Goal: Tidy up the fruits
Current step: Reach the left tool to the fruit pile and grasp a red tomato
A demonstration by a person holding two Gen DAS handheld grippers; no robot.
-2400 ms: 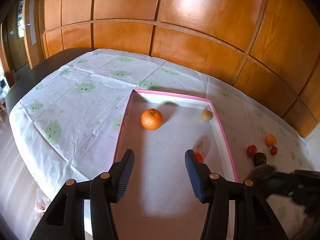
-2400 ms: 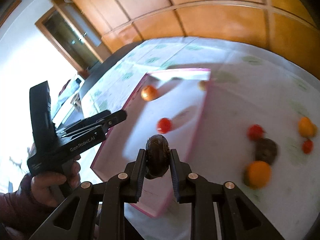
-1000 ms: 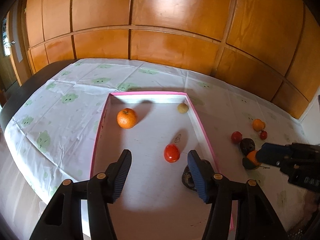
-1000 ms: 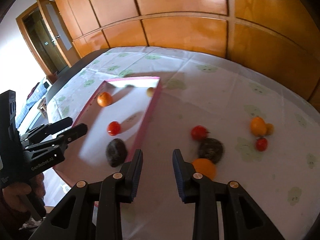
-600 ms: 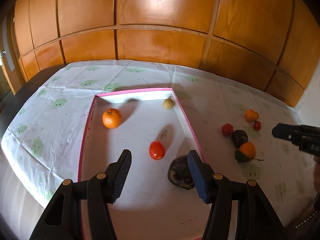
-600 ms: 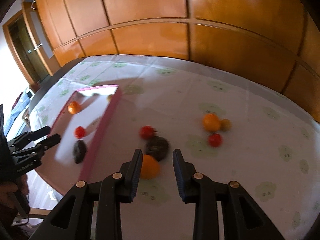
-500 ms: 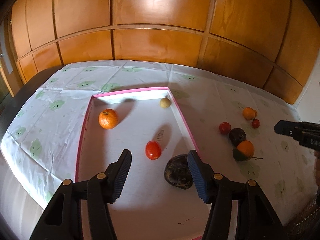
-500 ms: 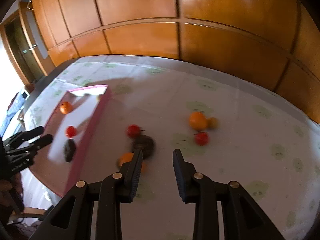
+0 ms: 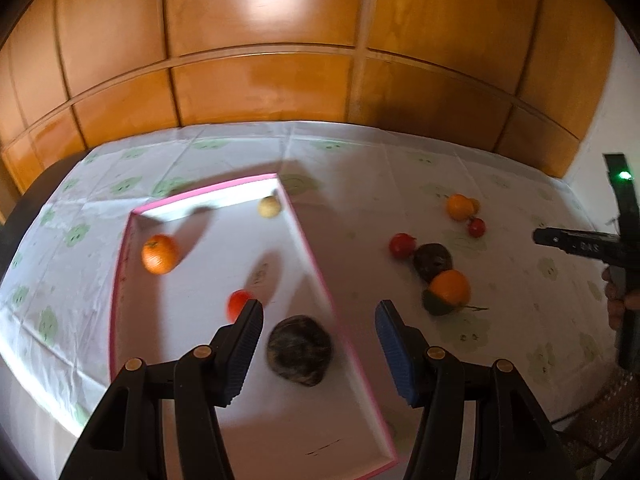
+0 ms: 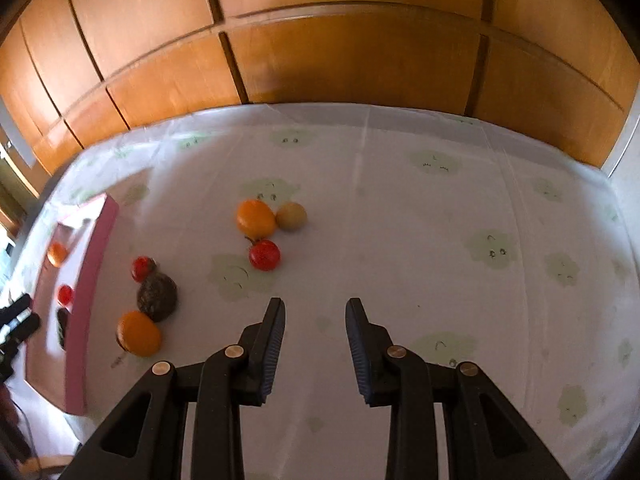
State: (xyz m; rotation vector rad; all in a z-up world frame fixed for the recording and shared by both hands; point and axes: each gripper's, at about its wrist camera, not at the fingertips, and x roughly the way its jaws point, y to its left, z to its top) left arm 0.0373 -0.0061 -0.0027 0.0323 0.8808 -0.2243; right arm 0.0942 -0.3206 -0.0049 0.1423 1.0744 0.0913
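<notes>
Hovering unladen with jaws parted, the right gripper [image 10: 315, 344] is judged between picks; six loose fruits, nearest a small red tomato [image 10: 264, 255], await transfer into the pink-rimmed rectangular tray [image 9: 316, 272].

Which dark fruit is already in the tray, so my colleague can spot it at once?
Find the pink-rimmed tray on the left of the tablecloth. At its near end, between the open left gripper fingers, lies the dark brown fruit. It is the tray's only dark piece, bigger than the red tomato beside it; its lookalike sits outside on the cloth.
</notes>
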